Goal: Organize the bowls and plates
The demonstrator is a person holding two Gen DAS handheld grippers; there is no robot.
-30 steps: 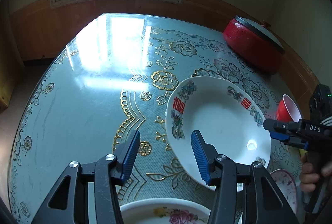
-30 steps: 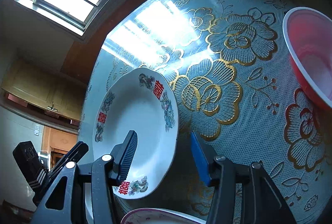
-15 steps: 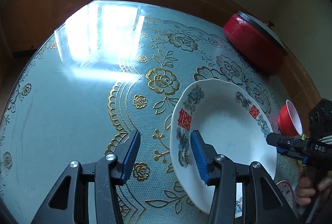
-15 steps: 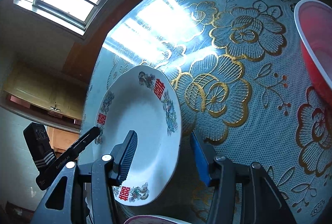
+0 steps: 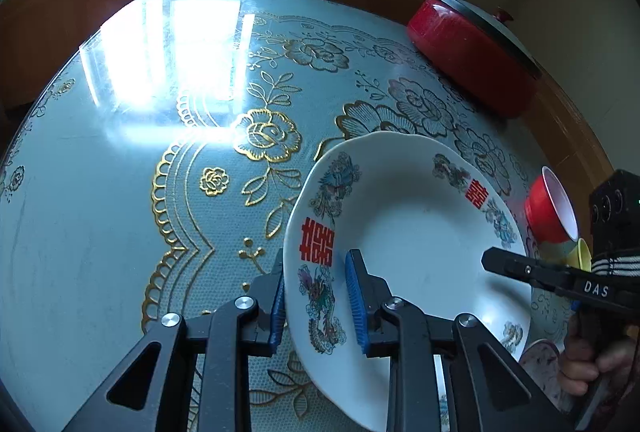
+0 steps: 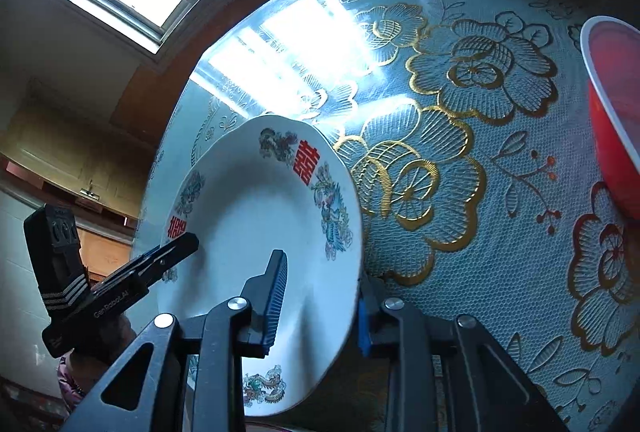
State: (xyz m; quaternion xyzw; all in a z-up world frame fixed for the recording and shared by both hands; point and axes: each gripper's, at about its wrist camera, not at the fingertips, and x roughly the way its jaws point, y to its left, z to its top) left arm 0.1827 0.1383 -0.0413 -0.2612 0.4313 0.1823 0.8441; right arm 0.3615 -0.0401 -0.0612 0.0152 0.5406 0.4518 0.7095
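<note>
A white plate with red characters and dragon prints is held tilted above the table; it also shows in the right wrist view. My left gripper is closed on its left rim, one pad on each face. My right gripper is closed on the opposite rim, the plate edge between its pads. Each gripper shows in the other's view: the right gripper and the left gripper.
A red pot with a lid stands at the table's far right edge. A red bowl sits by a yellow cup at the right; the red bowl shows large in the right wrist view. A floral dish lies below the plate.
Both grippers have closed from wide open onto the plate's opposite rims. The plate has been lifted and moved forward, away from the dishes near the table's front edge.
</note>
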